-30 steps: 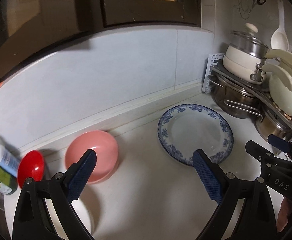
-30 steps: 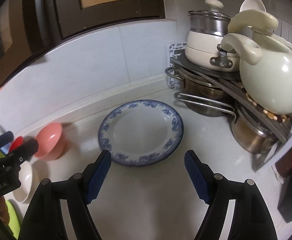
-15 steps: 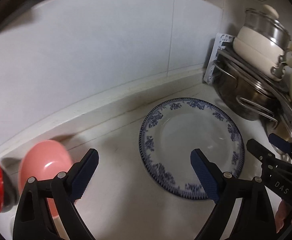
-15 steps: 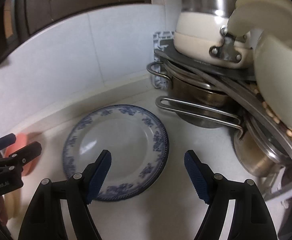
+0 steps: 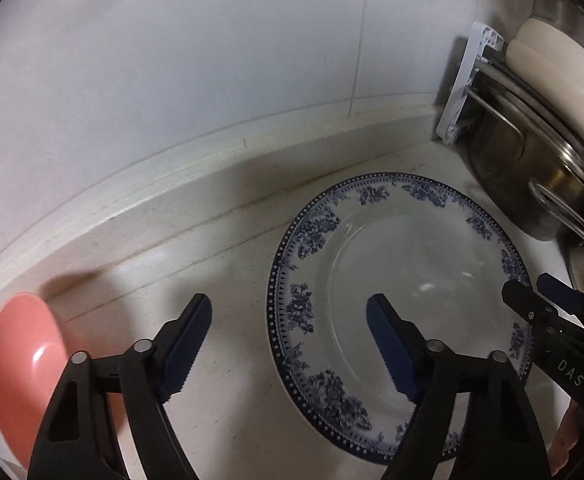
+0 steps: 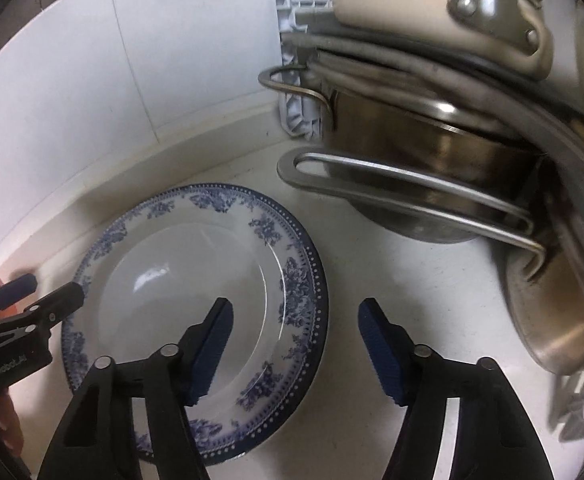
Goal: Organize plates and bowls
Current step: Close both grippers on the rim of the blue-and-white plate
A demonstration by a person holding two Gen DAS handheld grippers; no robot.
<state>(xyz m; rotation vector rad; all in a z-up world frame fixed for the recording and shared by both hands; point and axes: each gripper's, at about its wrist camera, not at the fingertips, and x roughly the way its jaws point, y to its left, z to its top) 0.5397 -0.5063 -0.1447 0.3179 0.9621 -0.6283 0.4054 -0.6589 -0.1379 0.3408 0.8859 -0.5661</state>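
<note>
A white plate with a blue floral rim (image 5: 407,280) lies flat on the white counter; it also shows in the right wrist view (image 6: 180,280). My left gripper (image 5: 290,320) is open and empty, straddling the plate's left rim, its right finger over the plate. My right gripper (image 6: 295,322) is open and empty, straddling the plate's right rim, its left finger over the plate. A pink bowl (image 5: 24,364) sits at the far left. Each gripper shows at the edge of the other's view.
A metal rack (image 6: 443,184) with steel pots (image 6: 431,148) and a cream pot (image 5: 551,60) stands close on the right. A white plastic board (image 5: 463,84) leans in the corner. The tiled wall (image 5: 212,60) runs behind the plate.
Both grippers have moved forward and down toward the plate, which now fills much of both views. The pink bowl has slid to the left edge. The jaws stayed open.
</note>
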